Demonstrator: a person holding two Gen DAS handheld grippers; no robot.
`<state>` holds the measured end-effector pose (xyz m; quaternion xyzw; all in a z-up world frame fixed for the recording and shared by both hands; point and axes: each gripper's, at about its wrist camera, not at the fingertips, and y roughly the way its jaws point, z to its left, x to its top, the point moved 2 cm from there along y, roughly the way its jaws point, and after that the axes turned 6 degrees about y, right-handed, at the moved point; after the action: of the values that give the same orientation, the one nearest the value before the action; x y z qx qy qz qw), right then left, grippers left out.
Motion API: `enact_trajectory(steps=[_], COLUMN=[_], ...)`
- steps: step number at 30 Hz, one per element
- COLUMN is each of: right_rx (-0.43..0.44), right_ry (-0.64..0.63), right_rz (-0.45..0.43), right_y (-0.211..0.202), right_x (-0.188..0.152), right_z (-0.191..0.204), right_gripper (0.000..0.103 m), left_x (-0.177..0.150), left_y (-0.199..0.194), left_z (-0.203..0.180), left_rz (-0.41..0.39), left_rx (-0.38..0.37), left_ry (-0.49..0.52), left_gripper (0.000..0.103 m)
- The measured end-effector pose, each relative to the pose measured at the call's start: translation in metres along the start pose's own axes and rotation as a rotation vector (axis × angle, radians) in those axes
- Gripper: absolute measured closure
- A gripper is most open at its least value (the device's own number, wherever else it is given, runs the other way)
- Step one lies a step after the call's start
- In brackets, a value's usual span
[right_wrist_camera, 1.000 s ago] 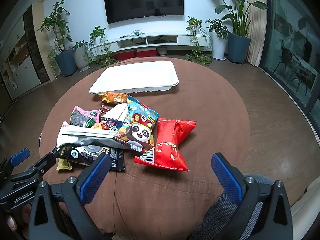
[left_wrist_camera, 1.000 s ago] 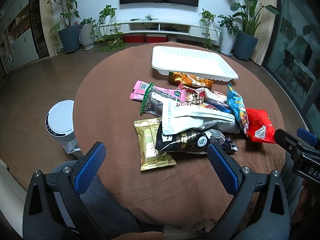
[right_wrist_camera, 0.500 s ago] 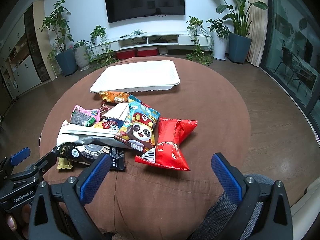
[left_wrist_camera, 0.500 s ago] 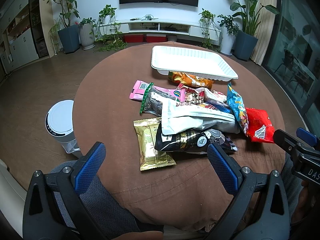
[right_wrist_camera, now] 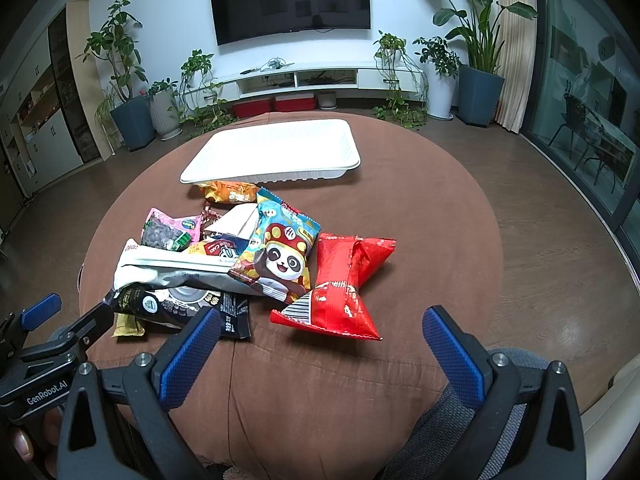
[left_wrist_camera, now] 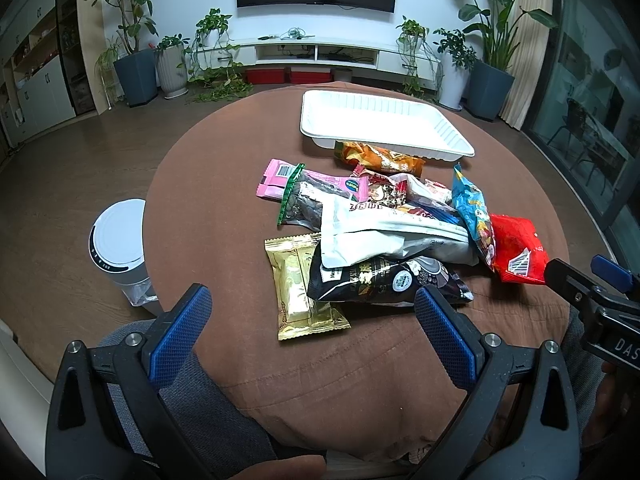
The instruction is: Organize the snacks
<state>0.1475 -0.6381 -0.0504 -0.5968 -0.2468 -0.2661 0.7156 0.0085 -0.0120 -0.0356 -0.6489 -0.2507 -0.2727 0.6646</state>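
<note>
A pile of several snack packets lies mid-table: a gold packet [left_wrist_camera: 298, 286], a black bag [left_wrist_camera: 384, 280], a white pouch [left_wrist_camera: 384, 236], a pink packet [left_wrist_camera: 280, 178], a blue panda bag [right_wrist_camera: 280, 254], a red bag [right_wrist_camera: 346, 286] and an orange packet [left_wrist_camera: 380, 156]. An empty white tray [left_wrist_camera: 380, 126] stands behind the pile; it also shows in the right wrist view [right_wrist_camera: 276, 152]. My left gripper [left_wrist_camera: 314, 332] is open and empty, in front of the gold packet. My right gripper [right_wrist_camera: 320, 350] is open and empty, in front of the red bag.
The round table has a brown cloth [left_wrist_camera: 208, 184]. A white bin [left_wrist_camera: 118, 240] stands on the floor at its left. Potted plants and a TV shelf line the far wall. A person's grey-clad knees are at the near edge.
Both grippers have barely shifted. The snacks and the tray have not moved.
</note>
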Motion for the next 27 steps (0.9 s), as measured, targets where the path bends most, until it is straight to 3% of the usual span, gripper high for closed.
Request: enact_trajectory(steps=[4, 8, 12, 15, 18, 19, 22, 24, 27], right_rx=[0.000, 0.020, 0.065, 0.107, 0.152, 0.169, 0.195, 0.189, 0.192], right_ry=[0.000, 0.008, 0.026, 0.056, 0.102, 0.124, 0.127, 0.080, 0.068], right_rz=[0.002, 0.003, -0.017, -0.022, 0.009, 0.023, 0.063, 0.082, 0.090], right_y=[0.000, 0.002, 0.008, 0.007, 0.010, 0.012, 0.018, 0.021, 0.022], right_x=[0.002, -0.001, -0.004, -0.004, -0.001, -0.002, -0.007, -0.008, -0.009], right_z=[-0.001, 0.001, 0.003, -0.002, -0.010, -0.013, -0.016, -0.014, -0.017], right_gripper=[0.000, 0.000, 0.000, 0.000, 0.000, 0.000, 0.001, 0.014, 0.021], left_x=[-0.003, -0.005, -0.007, -0.014, -0.027, -0.030, -0.031, -0.026, -0.015], left_y=[0.002, 0.002, -0.001, -0.006, 0.014, 0.020, 0.027, 0.030, 0.032], left_z=[0.001, 0.012, 0.018, 0.027, 0.035, 0.041, 0.053, 0.055, 0.054], left_rz=[0.006, -0.002, 0.000, -0.011, 0.183, 0.210, 0.229, 0.235, 0.216], left_rx=[-0.028, -0.098, -0.195, -0.180, -0.196, -0.168, -0.127, -0.100, -0.085], left_ry=[-0.022, -0.070, -0.034, -0.042, -0.072, -0.098, -0.138, -0.131, -0.099], left_gripper=[0.000, 0.000, 0.000, 0.000, 0.000, 0.000, 0.000, 0.000, 0.000])
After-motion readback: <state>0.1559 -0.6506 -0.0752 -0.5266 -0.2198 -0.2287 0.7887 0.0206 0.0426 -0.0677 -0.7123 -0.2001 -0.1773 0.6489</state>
